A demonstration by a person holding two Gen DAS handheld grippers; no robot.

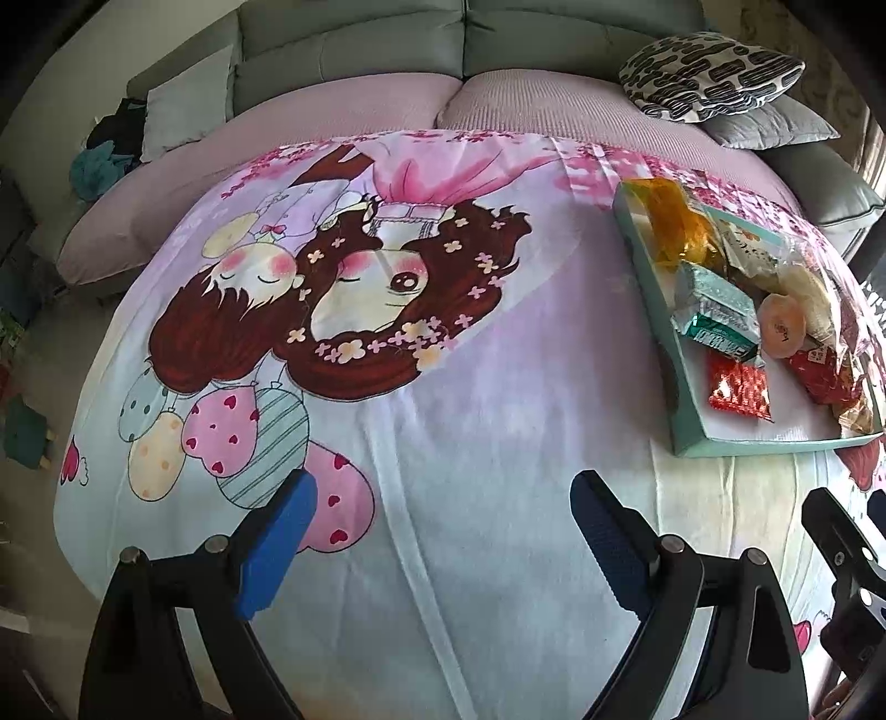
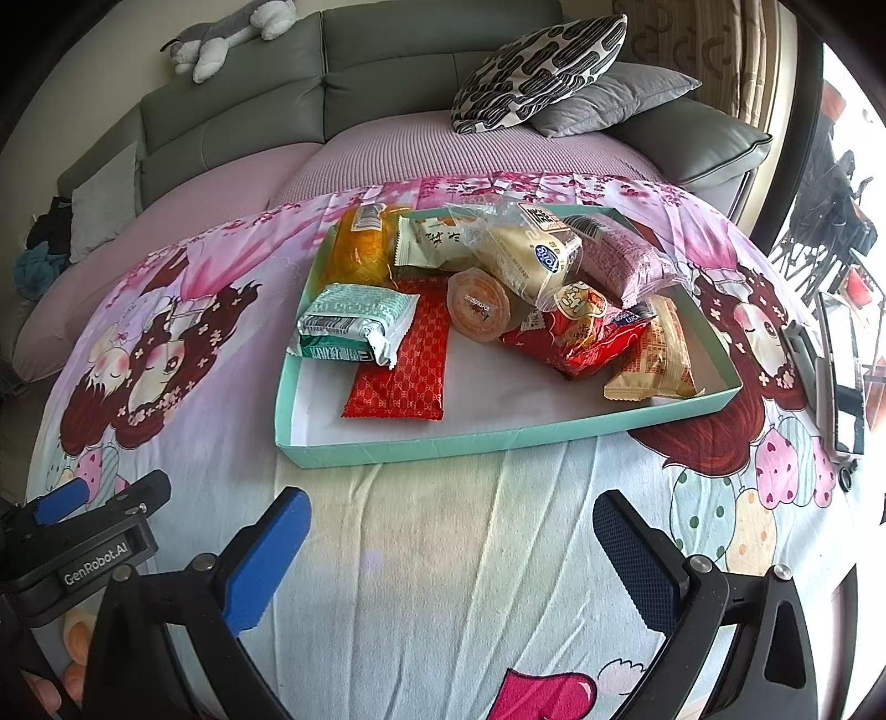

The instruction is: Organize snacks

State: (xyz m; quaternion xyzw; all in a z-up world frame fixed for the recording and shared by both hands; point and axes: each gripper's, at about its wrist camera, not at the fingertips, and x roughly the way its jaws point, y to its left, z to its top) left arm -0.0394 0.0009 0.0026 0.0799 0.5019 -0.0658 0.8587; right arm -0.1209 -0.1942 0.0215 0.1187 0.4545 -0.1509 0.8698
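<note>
A shallow teal cardboard tray (image 2: 421, 443) lies on a cartoon-print blanket and holds several snacks: a flat red packet (image 2: 404, 365), a green-and-white packet (image 2: 354, 321), a jelly cup (image 2: 479, 303), an orange bag (image 2: 360, 249), a wrapped bun (image 2: 531, 260), a pink packet (image 2: 620, 255), a red bag (image 2: 581, 332) and a beige packet (image 2: 659, 354). My right gripper (image 2: 451, 545) is open and empty, just in front of the tray. My left gripper (image 1: 443, 531) is open and empty over bare blanket; the tray (image 1: 686, 399) lies to its right.
A grey sofa (image 2: 277, 105) with a purple cover runs along the back. A patterned cushion (image 2: 537, 72) and a grey cushion (image 2: 614, 99) lie at the back right. A plush toy (image 2: 232, 33) lies on the sofa back. The left gripper (image 2: 83, 531) shows in the right wrist view.
</note>
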